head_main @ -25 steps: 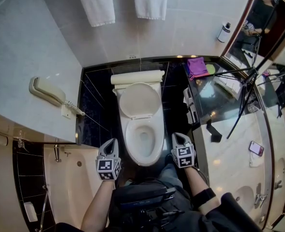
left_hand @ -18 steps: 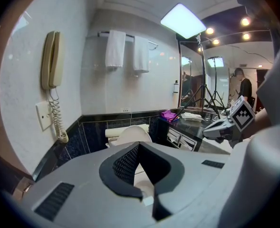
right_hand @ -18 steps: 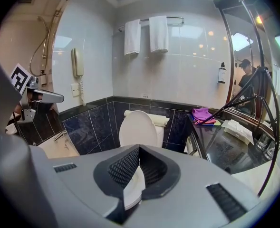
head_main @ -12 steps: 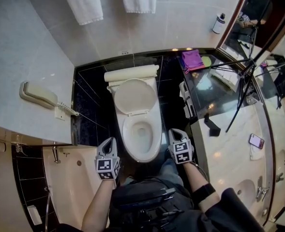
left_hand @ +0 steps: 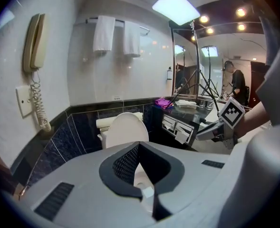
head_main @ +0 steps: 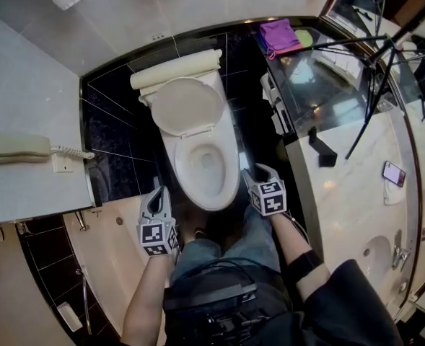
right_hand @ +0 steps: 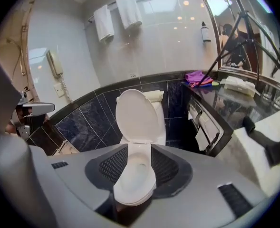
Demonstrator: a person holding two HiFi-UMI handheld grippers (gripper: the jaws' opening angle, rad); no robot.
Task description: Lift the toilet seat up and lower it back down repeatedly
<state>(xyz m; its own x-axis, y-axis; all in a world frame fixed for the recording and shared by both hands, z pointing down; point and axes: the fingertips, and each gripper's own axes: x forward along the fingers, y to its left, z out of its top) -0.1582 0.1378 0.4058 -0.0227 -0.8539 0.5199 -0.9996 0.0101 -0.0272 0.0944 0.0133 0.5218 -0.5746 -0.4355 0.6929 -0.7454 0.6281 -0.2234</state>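
Pale wall tiles (head_main: pixel 32 85), black marble dado (head_main: pixel 234 45) at twelve o'clock, corded wall phone (head_main: pixel 17 146) at nine o'clock, white towels (left_hand: pixel 104 32), glass-topped vanity (head_main: pixel 306 85) at two o'clock, bright ceiling panel (left_hand: pixel 176 6)

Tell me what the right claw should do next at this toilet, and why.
Probably ease the right claw in under the front edge of the toilet seat. Its jaws have just been opening, with nothing between them, and it hangs beside the seat's front right, while the seat lies down and the lid stands up.
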